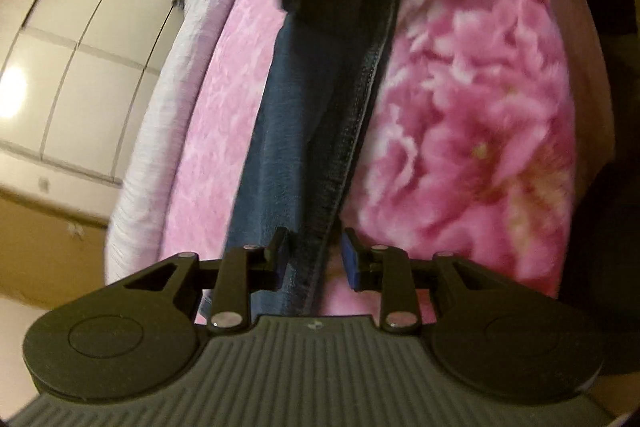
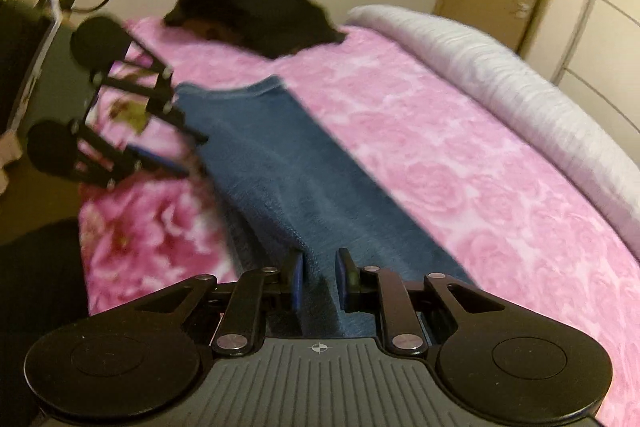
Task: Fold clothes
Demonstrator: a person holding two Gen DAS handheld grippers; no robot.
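I read no legible writing. Long blue knitted garment (image 2: 288, 163) lies on the pink floral fleece blanket (image 2: 460, 147), free blanket toward 2 o'clock. Left gripper (image 1: 314, 255) and right gripper (image 2: 318, 277) each straddle its folded edge, jaws parted; grip indeterminate.

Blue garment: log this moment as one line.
blue garment stretched on pink floral blanket | left gripper open around edge | right gripper open around opposite edge | black clothing behind
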